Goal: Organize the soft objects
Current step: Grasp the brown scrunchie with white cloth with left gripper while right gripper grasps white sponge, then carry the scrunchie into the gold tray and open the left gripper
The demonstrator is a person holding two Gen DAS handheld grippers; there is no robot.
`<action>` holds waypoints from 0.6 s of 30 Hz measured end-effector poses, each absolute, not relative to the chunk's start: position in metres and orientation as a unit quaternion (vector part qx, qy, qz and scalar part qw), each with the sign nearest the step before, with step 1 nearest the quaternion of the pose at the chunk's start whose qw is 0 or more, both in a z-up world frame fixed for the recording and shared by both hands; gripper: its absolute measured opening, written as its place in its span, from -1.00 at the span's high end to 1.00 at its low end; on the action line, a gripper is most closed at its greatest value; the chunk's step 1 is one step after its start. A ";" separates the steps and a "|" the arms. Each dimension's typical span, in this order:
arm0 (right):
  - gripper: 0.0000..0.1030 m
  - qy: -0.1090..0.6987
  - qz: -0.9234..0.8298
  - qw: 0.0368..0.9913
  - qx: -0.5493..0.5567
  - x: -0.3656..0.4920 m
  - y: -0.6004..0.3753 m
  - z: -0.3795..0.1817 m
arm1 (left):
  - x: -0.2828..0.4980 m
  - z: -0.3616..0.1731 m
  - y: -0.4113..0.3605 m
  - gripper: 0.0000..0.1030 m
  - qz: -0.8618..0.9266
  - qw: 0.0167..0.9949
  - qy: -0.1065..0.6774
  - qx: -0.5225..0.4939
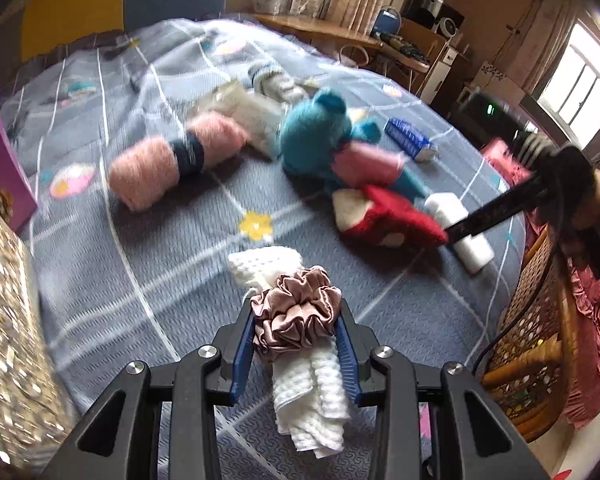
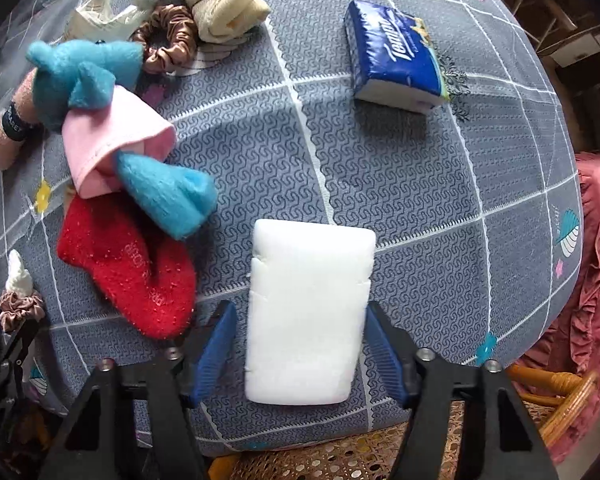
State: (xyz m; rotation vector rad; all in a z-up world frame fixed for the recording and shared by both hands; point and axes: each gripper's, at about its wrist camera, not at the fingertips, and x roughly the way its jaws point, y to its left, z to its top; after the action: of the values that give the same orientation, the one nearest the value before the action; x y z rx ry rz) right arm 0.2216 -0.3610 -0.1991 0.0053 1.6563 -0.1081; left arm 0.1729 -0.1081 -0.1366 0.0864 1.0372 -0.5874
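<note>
the left gripper [image 1: 298,316] is pinching a ruffled satin scrunchie [image 1: 296,312] wrapped around a rolled white waffle-weave cloth [image 1: 308,384], both blue ribbed pads pressing its sides above the grey quilted bedspread [image 1: 160,280]. ahead of these tongs and to their right a fuzzy red sock [image 1: 388,216] is lying against a teal plush toy [image 1: 316,136] in a pink dress; ahead to their left a fluffy pink bundle with a dark band [image 1: 172,160] is lying, blurred.

the right gripper [image 2: 300,344] is standing spread, its pads flanking a smooth rectangular white foam block [image 2: 308,312] that is lying flat on the bedspread; contact with the pads cannot be told. a glossy blue tissue pack [image 2: 396,56] is lying well ahead, to the right. a second brown scrunchie [image 2: 168,38] and a rolled beige towel [image 2: 224,4] are lying far ahead, to the left.
</note>
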 end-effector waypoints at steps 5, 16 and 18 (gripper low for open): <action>-0.07 0.712 -0.045 0.700 -0.017 0.216 -0.355 -0.193 | 0.208 -0.073 -0.094 0.29 -0.263 0.857 0.443 0.016; -0.08 0.656 -0.054 0.753 0.003 0.209 -0.368 -0.152 | 0.279 0.041 0.099 0.29 -0.043 0.940 0.330 -0.078; -0.08 0.646 -0.058 0.761 -0.002 0.208 -0.368 -0.144 | 0.268 0.041 0.145 0.29 0.002 0.940 0.325 -0.102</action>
State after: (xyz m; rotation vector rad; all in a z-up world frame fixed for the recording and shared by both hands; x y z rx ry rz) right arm 0.2077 -0.3682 -0.1442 -0.0035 1.4055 -0.1257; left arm 0.2684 0.1455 0.0411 -0.2085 0.6637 0.0043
